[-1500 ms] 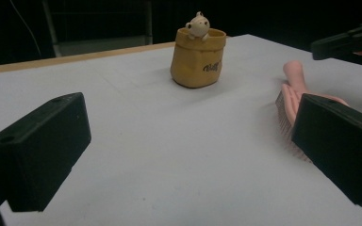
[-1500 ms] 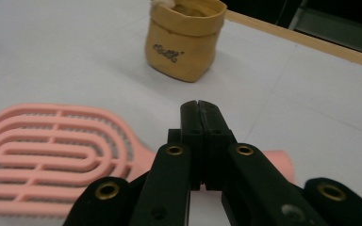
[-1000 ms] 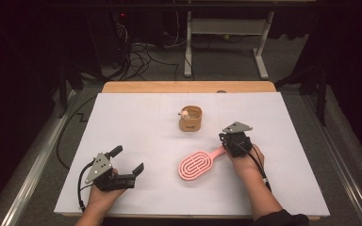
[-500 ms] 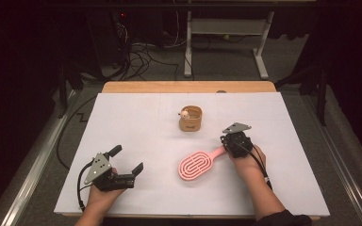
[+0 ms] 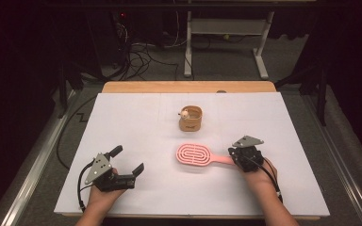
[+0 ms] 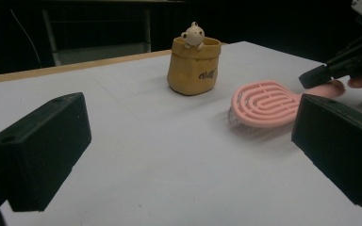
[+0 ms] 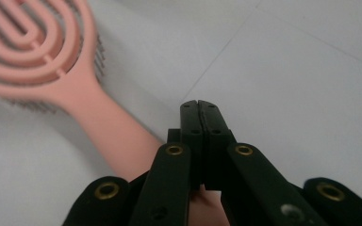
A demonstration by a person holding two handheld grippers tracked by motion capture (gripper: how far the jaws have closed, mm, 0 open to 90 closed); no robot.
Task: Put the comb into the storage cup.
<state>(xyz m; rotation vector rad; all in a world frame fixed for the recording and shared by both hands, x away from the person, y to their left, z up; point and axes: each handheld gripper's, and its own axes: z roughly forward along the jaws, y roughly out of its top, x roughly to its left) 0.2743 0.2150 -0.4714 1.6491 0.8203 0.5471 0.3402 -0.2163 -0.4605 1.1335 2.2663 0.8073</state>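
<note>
From the high view, a pink hairbrush (image 5: 199, 155) lies flat on the white table (image 5: 136, 122), its handle pointing toward the right gripper (image 5: 239, 157), which sits over the end of the handle. Behind the brush, near the table's middle, stands a small tan pot (image 5: 192, 119) with a little pale animal figure (image 5: 184, 113) peeking over its rim. The left gripper (image 5: 129, 162) rests at the near left, well apart from both, its jaws spread wide with nothing between them.

In the left gripper view, the two black jaws stand far apart over bare table. The pot (image 6: 193, 67) is upright, the figure (image 6: 193, 34) hanging at its rim; what else is inside cannot be told. The brush (image 6: 264, 103) lies to its right.

In the right gripper view, the jaws are pressed together, tip to tip, with the brush handle (image 7: 111, 136) passing beside and beneath them rather than between them.
</note>
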